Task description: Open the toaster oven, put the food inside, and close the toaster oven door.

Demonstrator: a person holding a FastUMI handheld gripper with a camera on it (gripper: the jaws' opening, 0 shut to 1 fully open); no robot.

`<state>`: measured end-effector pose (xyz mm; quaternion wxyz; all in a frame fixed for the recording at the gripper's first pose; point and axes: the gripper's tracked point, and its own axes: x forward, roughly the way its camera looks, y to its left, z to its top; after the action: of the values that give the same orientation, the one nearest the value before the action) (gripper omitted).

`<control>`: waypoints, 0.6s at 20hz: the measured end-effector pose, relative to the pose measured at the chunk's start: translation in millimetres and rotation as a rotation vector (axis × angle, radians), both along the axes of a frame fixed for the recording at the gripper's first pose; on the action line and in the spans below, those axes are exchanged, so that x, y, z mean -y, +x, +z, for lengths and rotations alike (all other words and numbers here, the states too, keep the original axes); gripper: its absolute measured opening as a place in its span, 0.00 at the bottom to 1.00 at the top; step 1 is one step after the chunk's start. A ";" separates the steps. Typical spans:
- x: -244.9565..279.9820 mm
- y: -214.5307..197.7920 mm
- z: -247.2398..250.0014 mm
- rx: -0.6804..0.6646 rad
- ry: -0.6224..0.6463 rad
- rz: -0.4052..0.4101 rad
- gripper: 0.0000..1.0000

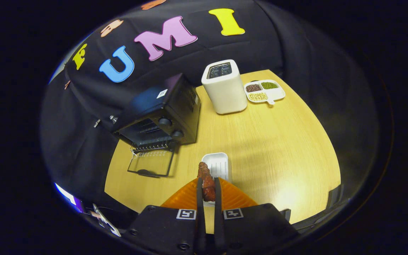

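With the toaster oven (161, 118) already standing open, its glass door (151, 163) folded flat onto the bench (278, 148), the claw (208, 189) pinches a reddish-brown piece of food (207, 182) between both fingers, held above a small white tray (217, 164). The job appears to be at its middle step: the food is lifted and has yet to go inside. The next move calls for a swing to the left and forward, over the lowered door and into the dark cavity, keeping the food level with the rack. The door's handle edge lies nearest the claw and looks the likeliest snag. A white toaster (224, 86) and a divided dish of beans (264, 91) stand well apart beyond, clear of that path.
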<state>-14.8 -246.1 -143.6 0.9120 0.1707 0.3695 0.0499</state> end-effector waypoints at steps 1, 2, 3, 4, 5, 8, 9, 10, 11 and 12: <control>-13.2 -4.0 6.1 0.010 0.010 -0.004 0.13; -29.8 -7.3 11.0 0.018 0.027 -0.007 0.13; -48.3 -9.1 14.4 0.025 0.050 -0.013 0.13; -68.0 -10.1 16.1 0.030 0.073 -0.015 0.13; -87.9 -11.6 16.4 0.034 0.092 -0.011 0.13; -144.6 -10.7 21.2 0.055 0.142 -0.003 0.13; -163.4 -9.4 23.6 0.060 0.164 0.004 0.13; -181.8 -5.5 23.5 0.053 0.189 0.016 0.13; -200.1 -2.6 24.2 0.049 0.219 0.027 0.13; -215.6 3.8 27.1 0.056 0.247 0.035 0.13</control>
<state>-10.9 -30.5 -116.5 0.8930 0.2741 0.3378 0.1155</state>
